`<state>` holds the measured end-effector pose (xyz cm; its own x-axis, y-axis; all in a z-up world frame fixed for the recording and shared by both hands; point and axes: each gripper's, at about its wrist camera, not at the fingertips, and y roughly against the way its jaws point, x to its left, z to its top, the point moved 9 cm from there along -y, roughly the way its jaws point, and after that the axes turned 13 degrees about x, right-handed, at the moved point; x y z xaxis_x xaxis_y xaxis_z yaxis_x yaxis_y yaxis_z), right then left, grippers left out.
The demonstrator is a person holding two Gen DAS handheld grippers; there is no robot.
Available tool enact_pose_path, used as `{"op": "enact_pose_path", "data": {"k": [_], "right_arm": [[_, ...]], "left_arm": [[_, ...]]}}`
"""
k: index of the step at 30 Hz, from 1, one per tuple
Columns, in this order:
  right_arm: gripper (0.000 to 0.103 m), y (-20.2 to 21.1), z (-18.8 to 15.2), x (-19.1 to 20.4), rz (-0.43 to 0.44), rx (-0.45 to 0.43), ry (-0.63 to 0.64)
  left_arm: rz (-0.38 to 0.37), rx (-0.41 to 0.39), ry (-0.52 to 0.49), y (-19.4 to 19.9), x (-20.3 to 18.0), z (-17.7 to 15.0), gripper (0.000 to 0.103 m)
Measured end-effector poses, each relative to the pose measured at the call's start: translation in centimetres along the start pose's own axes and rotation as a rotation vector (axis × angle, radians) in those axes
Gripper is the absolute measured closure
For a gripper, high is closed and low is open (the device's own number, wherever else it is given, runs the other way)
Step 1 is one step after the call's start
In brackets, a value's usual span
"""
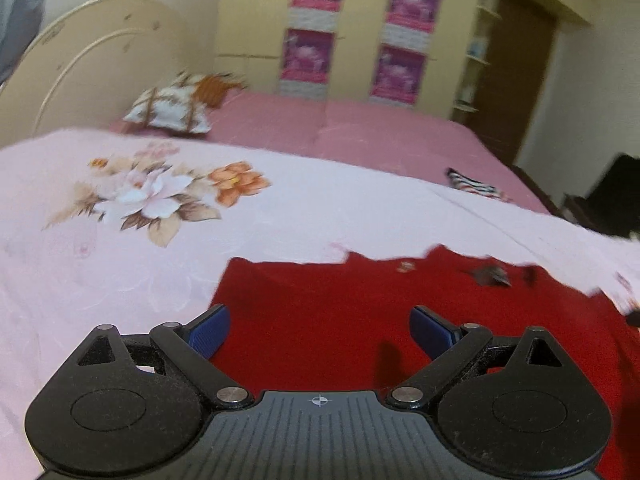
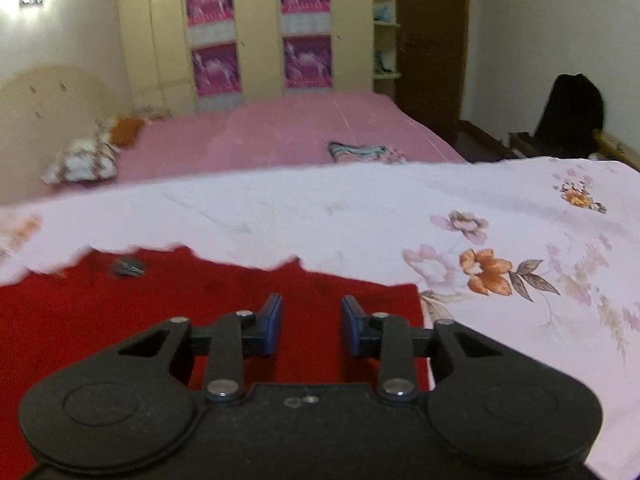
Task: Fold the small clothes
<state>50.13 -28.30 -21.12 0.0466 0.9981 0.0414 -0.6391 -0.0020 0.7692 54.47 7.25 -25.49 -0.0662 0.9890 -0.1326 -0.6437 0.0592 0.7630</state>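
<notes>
A red garment (image 1: 340, 312) lies flat on a pale pink floral sheet (image 1: 120, 260). It has a small dark print near its far edge (image 1: 490, 274). My left gripper (image 1: 319, 330) is wide open and empty, over the garment's left part. In the right wrist view the same red garment (image 2: 160, 300) fills the lower left, with its right edge by the sheet (image 2: 360, 216). My right gripper (image 2: 311, 324) is partly open and empty, over the garment near its right edge.
Beyond the sheet lies a pink bed (image 1: 340, 128) with a patterned pillow (image 1: 168, 108) at the headboard (image 1: 80, 76). A striped folded cloth (image 2: 360, 151) sits on the bed. A wardrobe with purple posters (image 2: 260, 28) and a dark door (image 1: 516, 80) stand behind.
</notes>
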Motion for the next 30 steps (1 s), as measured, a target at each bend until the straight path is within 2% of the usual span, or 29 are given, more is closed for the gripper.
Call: {"op": "enact_pose_path", "data": {"k": [3, 4, 8, 10, 13, 15, 17, 20, 22, 26, 30], "right_arm": [[0.071, 1.0, -1.1, 1.0, 0.036, 0.013, 0.034], [0.067, 1.0, -1.6, 1.0, 0.034, 0.028, 0.043], [0.067, 0.5, -3.1, -1.5, -0.018, 0.053, -0.01], [0.067, 0.1, -3.5, -1.9, 0.014, 0.081, -0.034], [0.067, 0.1, -3.4, -1.6, -0.006, 0.074, 0.015], [0.063, 0.1, -3.1, -2.8, -0.017, 0.054, -0.034], [0.063, -0.9, -3.4, -3.4, 0.02, 0.094, -0.069], [0.072, -1.1, -3.5, -3.1, 0.055, 0.109, -0.04], [0.093, -0.7, -3.7, -2.7, 0.072, 0.101, -0.02], [0.096, 0.1, -3.4, -2.7, 0.066, 0.069, -0.011], [0.096, 1.8, -2.0, -4.3, -0.008, -0.026, -0.045]], "left_arm": [[-0.021, 0.023, -0.018, 0.7, -0.2, -1.4, 0.007], [-0.017, 0.034, -0.027, 0.6, -0.1, -2.0, 0.007], [0.004, 0.071, -0.029, -0.4, 0.9, -3.6, 0.007], [0.004, 0.063, -0.024, -0.5, 0.9, -3.8, 0.007], [0.008, 0.058, -0.028, -0.4, 0.7, -3.6, 0.007], [0.007, 0.059, -0.029, -0.4, 0.7, -3.6, 0.007], [0.006, 0.061, -0.028, -0.5, 0.8, -3.6, 0.007], [0.01, 0.058, -0.032, -0.6, 0.7, -3.6, 0.007], [0.013, 0.055, -0.035, -0.6, 0.6, -3.6, 0.007], [0.013, 0.048, -0.034, -0.4, 0.5, -3.5, 0.007], [0.036, 0.052, -0.036, -1.1, 0.5, -3.4, 0.006]]}}
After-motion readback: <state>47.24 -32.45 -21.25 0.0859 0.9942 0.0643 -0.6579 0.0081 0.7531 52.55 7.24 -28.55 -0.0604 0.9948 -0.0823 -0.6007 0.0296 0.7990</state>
